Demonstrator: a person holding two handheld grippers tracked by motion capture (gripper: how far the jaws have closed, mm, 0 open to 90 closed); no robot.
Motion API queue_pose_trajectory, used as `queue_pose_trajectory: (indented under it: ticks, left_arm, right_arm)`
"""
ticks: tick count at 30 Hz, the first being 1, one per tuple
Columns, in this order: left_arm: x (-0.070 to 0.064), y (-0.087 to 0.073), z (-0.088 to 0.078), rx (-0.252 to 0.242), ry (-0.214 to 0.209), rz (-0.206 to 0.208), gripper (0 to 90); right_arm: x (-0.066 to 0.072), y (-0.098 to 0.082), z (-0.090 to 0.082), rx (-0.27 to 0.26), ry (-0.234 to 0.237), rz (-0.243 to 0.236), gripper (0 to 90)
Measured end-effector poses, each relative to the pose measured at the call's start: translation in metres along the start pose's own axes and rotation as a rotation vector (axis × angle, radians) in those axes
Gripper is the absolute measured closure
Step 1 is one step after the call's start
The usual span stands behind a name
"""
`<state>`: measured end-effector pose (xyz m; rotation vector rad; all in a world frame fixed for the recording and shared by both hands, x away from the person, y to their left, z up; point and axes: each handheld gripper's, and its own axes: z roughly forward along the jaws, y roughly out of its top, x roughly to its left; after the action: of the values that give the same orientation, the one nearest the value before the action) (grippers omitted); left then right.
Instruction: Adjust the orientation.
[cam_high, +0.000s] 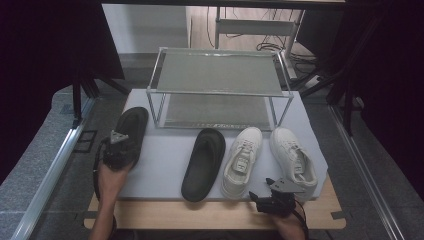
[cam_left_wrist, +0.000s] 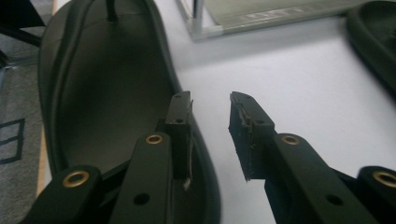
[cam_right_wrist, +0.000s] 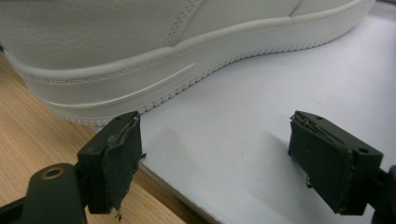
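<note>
Left forearm (cam_high: 107, 200) enters at 7 o'clock and runs straight up toward 12. Its hand (cam_high: 112, 175) holds the left gripper (cam_high: 121, 145) over the heel of the left slipper (cam_high: 129, 131), which lies at 9 o'clock on the white mat (cam_high: 160, 170), toe toward 12, partly over the mat's left edge.

Left gripper view: jaws parted, nothing clamped. The left jaw stands over the slipper's (cam_left_wrist: 107, 93) right rim; the right jaw stands over bare mat (cam_left_wrist: 289, 70). The rim passes near the gap, but the pads do not press on it. Contact with the left pad cannot be told.

At centre, a second slipper (cam_high: 204, 162) lies on the mat, toe toward 12. Just to its right, two white shoes (cam_high: 242, 160) (cam_high: 295, 157) lie side by side, toes toward 12. Behind them, at 12 o'clock, stands a two-tier metal rack (cam_high: 220, 72).

Right hand (cam_high: 290, 227) enters at 5 o'clock and holds the right gripper (cam_high: 262, 192) low at the mat's near edge, just short of the shoes' heels.

Right gripper view: jaws wide apart, released, holding nothing. One shoe's (cam_right_wrist: 140, 51) heel and sole lie just beyond the left jaw, not touching. Below it, wooden table (cam_right_wrist: 28, 140); between the jaws, the mat's corner.
</note>
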<state>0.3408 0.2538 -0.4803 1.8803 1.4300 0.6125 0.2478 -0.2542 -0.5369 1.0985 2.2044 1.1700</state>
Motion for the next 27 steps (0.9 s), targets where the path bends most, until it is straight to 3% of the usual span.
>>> queue_pose_trajectory:
  ticks: [11, 27]
  left_arm:
    - [0.011, 0.018, 0.026, 0.020, 0.025, -0.021, 70.4]
    - [0.015, 0.025, 0.050, 0.079, 0.056, -0.047, 75.1]
  right_arm:
    - [0.000, 0.000, 0.000, -0.001, 0.002, -0.002, 17.6]
    - [0.000, 0.000, 0.000, -0.002, 0.002, -0.001, 17.6]
